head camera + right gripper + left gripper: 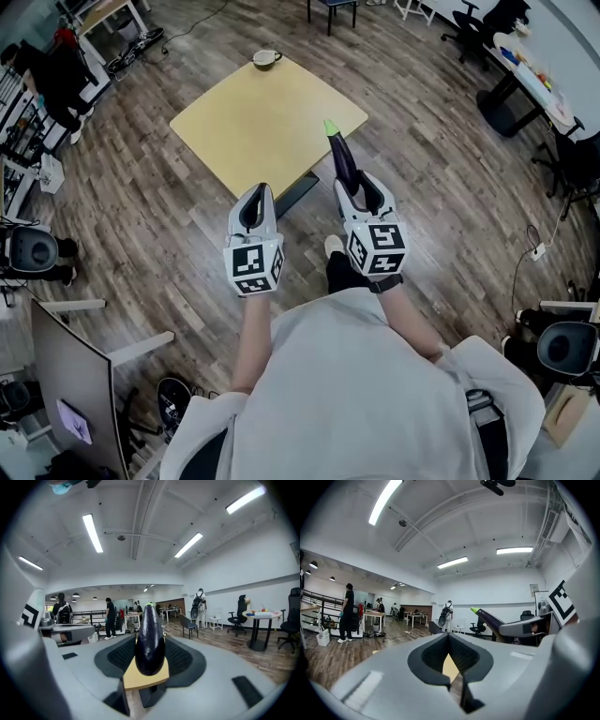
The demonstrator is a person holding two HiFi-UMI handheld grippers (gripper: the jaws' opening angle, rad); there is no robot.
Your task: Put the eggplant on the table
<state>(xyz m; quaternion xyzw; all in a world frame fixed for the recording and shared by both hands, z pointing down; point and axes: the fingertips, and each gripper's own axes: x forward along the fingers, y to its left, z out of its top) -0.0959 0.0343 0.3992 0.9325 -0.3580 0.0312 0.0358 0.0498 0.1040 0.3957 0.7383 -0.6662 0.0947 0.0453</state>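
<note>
A dark purple eggplant (343, 157) with a green stem end sticks forward out of my right gripper (362, 187), whose jaws are shut on its thick end. It hangs over the near right edge of the square yellow table (262, 117). In the right gripper view the eggplant (150, 639) fills the gap between the pads, with the table (146, 678) below it. My left gripper (261, 192) is level beside it, shut and empty, in front of the table's near corner. The left gripper view shows the eggplant (489, 617) to the right.
A small bowl (266, 58) sits at the table's far corner. Wooden floor surrounds the table. Office chairs and a round table (511, 94) stand at the right, a monitor (70, 394) at the lower left. People (110, 616) stand far off by desks.
</note>
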